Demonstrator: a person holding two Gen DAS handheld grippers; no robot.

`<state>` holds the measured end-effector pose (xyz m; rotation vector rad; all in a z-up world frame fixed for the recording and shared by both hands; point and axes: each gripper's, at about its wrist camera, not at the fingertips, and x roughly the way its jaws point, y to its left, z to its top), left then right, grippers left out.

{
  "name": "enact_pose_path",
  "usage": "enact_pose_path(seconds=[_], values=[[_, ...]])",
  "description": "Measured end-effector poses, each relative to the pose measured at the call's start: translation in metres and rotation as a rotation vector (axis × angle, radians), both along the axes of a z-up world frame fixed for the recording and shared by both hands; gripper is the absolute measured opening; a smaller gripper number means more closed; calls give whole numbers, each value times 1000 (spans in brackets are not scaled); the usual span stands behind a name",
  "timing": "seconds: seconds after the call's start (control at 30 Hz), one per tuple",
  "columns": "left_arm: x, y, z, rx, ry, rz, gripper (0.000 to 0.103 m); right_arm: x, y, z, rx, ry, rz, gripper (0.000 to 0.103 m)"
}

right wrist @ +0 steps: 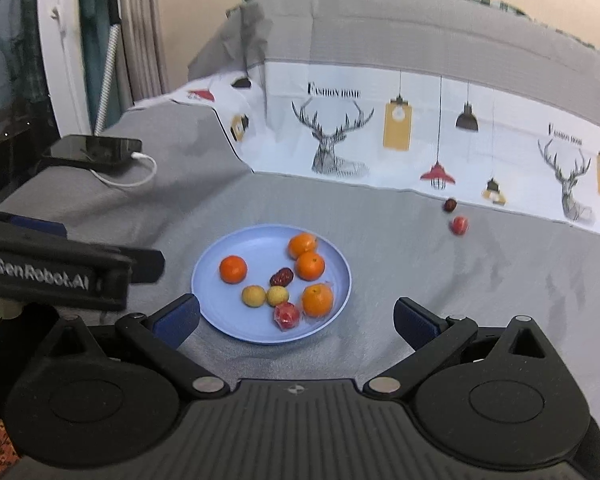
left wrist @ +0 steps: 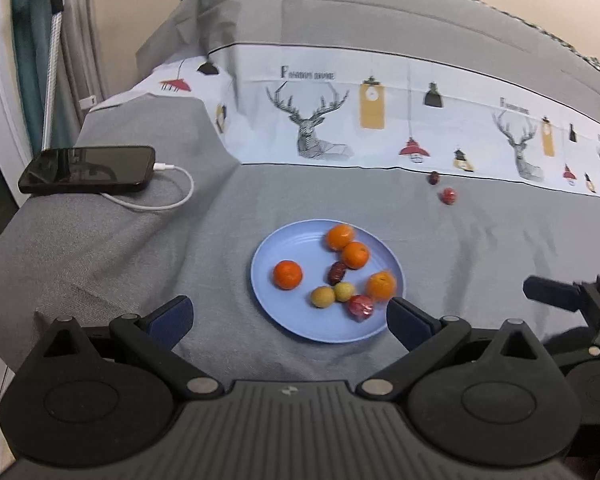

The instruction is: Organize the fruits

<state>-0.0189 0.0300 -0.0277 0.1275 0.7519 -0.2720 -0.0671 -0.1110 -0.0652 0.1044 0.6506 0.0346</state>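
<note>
Both grippers, left (left wrist: 290,318) and right (right wrist: 296,322), hang above the bed with jaws wide apart and nothing between them. The plate (right wrist: 220,320) holds four oranges, two yellow fruits, a date (right wrist: 281,277) and a wrapped red fruit (right wrist: 287,316). Two small red fruits (right wrist: 459,225) lie well apart from it, near the printed sheet (right wrist: 380,92). The soft gray cover (right wrist: 420,272) is the risk: pressing down beside those strays could dent the bedding and roll them off, or tilt the plate and spill it.
</note>
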Motion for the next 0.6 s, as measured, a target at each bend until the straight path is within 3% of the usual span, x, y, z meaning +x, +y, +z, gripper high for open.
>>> enact_pose_path(seconds=[0.6], values=[[-15, -6, 9, 22, -50, -35, 103, -14, 5, 9, -14, -40, 4, 102]])
